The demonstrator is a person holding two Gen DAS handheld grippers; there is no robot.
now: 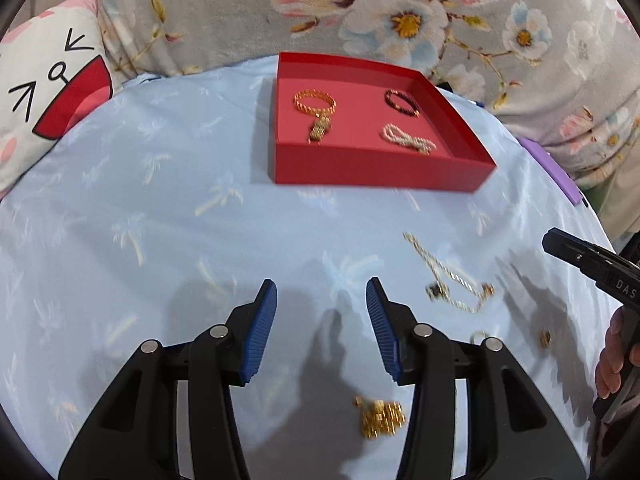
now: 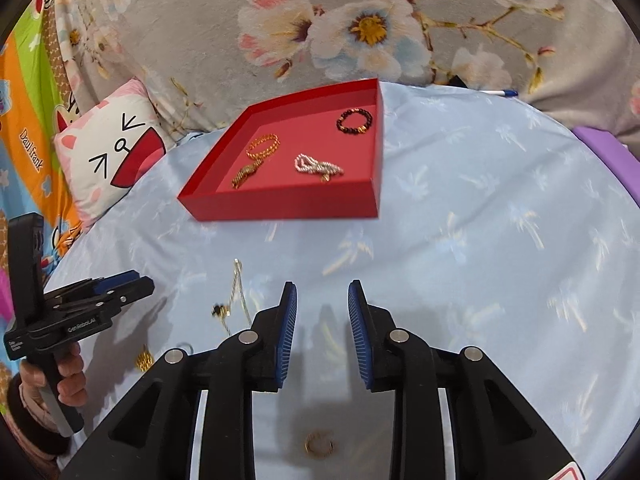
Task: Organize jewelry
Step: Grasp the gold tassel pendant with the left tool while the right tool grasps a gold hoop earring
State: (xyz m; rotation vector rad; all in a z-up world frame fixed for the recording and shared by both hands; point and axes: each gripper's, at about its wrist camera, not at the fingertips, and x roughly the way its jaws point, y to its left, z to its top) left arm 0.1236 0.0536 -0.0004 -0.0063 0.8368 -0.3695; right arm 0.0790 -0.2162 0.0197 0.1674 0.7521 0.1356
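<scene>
A red tray (image 1: 376, 172) (image 2: 280, 204) on the light blue cloth holds a gold bracelet (image 1: 315, 103) (image 2: 263, 145), a dark bead bracelet (image 1: 401, 102) (image 2: 355, 121) and a pearl strand (image 1: 407, 139) (image 2: 318, 166). Loose on the cloth lie a thin gold chain (image 1: 450, 274) (image 2: 236, 292), a gold link bracelet (image 1: 380, 418), a small gold ring (image 2: 319, 445) and a small gold piece (image 1: 545, 338) (image 2: 144, 360). My left gripper (image 1: 321, 330) is open and empty above the cloth. My right gripper (image 2: 322, 334) is open and empty; it also shows in the left wrist view (image 1: 592, 264).
A cat-face cushion (image 1: 48, 92) (image 2: 108, 152) lies left of the tray. A floral blanket (image 1: 400, 12) runs behind. A purple object (image 1: 552, 172) (image 2: 608, 152) sits at the right edge, with a pen (image 2: 498, 92) behind.
</scene>
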